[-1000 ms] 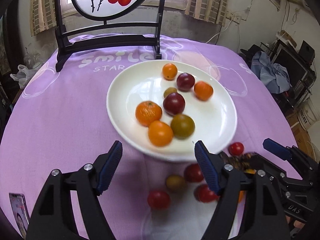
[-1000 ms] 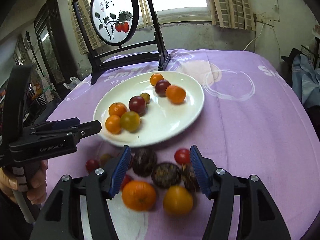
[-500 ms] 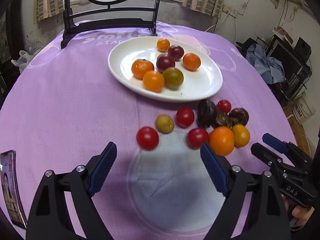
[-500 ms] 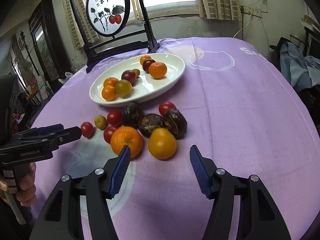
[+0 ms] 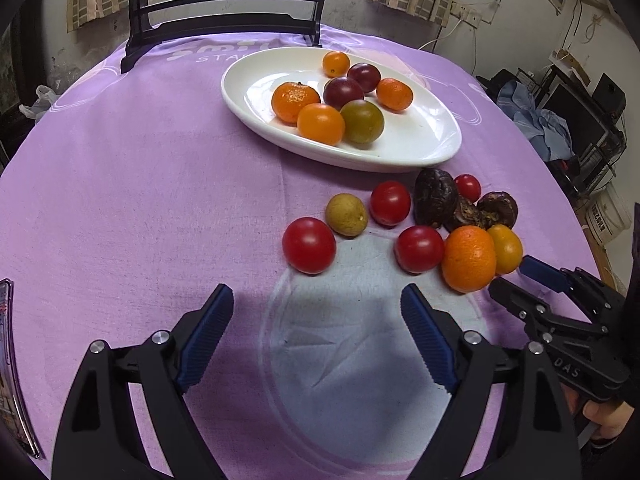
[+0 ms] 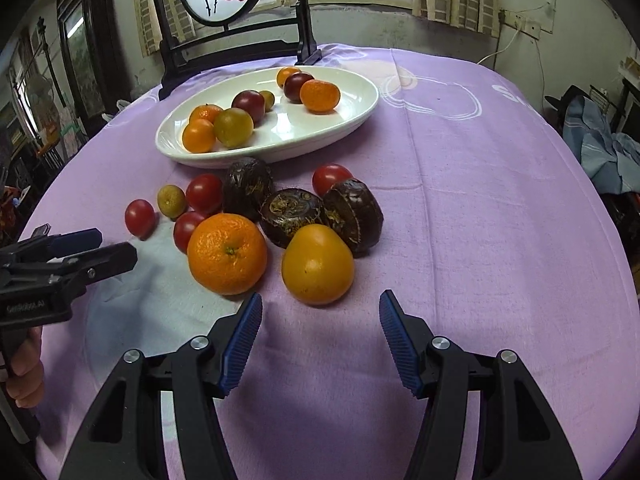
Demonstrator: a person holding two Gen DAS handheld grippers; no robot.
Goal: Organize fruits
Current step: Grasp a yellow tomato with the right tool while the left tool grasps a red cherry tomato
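both grippers had pulled back from the white plate (image 5: 436, 148) toward the loose fruit on the cloth, the left gripper (image 5: 318, 318) just opened wide and empty, the right gripper (image 6: 320, 326) half open and empty just short of the yellow-orange fruit (image 6: 318, 264), likely next for the plate.

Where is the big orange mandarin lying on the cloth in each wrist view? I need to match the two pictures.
Left wrist view: the big orange mandarin sits at right of centre, touching a red tomato on its left, near the right claw.
Right wrist view: the same mandarin lies left of centre, just beyond this claw's left finger.
Shared landmark: the white plate of fruit behind it.
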